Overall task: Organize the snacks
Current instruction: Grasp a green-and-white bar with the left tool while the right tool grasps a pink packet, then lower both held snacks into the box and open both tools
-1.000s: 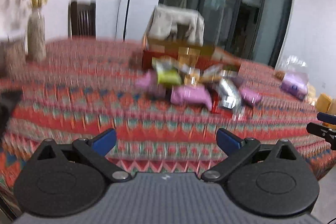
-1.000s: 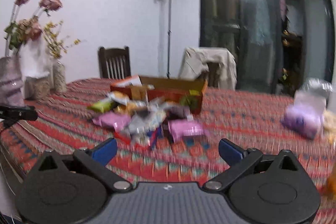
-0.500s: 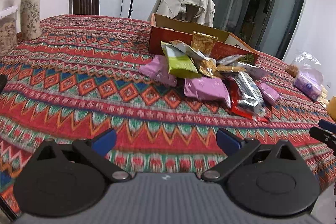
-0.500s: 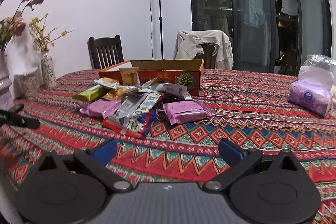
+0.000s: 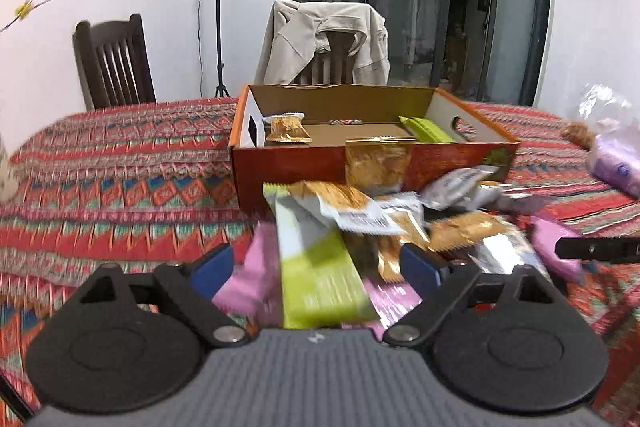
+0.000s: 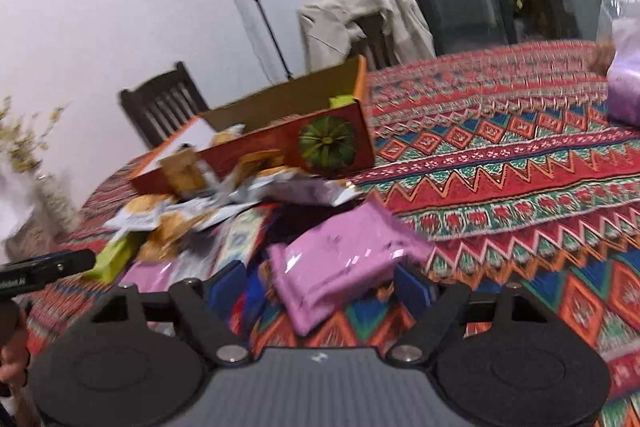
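A pile of snack packets lies on the patterned tablecloth in front of an open red cardboard box (image 5: 296, 167). In the left wrist view my left gripper (image 5: 316, 269) is open over a green packet (image 5: 316, 267), with a pink packet (image 5: 252, 283) just to its left. The box holds a brown packet (image 5: 286, 129) and a green one (image 5: 428, 131). In the right wrist view my right gripper (image 6: 320, 287) is open around a pink packet (image 6: 344, 259). The box (image 6: 280, 143) stands behind it.
A chair draped with a beige jacket (image 5: 324, 43) stands behind the box, and a dark wooden chair (image 5: 112, 63) to its left. A purple bag (image 6: 624, 87) lies at the far right of the table. The other gripper's tip shows in the left wrist view (image 5: 596, 249).
Both grippers have moved forward and down to the snack pile. The left now frames the green packet and the right frames the pink packet. Both stay open.
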